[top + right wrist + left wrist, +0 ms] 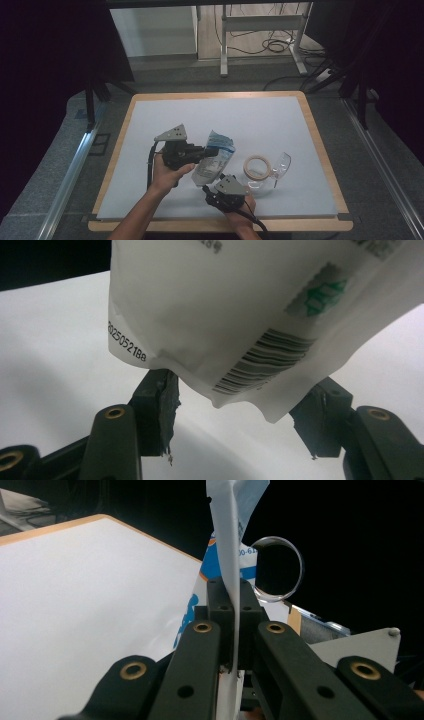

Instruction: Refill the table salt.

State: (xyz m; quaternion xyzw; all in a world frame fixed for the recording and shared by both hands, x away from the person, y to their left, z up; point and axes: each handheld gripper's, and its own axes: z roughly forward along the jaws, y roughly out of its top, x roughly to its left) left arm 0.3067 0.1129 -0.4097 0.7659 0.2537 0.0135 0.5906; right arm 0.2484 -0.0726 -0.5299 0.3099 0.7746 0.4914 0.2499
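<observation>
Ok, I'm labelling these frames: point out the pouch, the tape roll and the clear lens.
pouch (214, 160): high view, middle of its printed face.
tape roll (248, 169): high view, left side of its ring.
clear lens (299, 565): left gripper view, its right rim.

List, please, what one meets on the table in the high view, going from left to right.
Left hand-held gripper → white pouch → tape ring → clear plastic lid. I leave out the right hand-held gripper below the pouch.

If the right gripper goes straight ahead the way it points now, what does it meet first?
Most likely the white pouch. The right gripper is open, and the pouch's lower corner hangs just ahead between its fingers. The left gripper holds the pouch. Depth is uncertain.
</observation>
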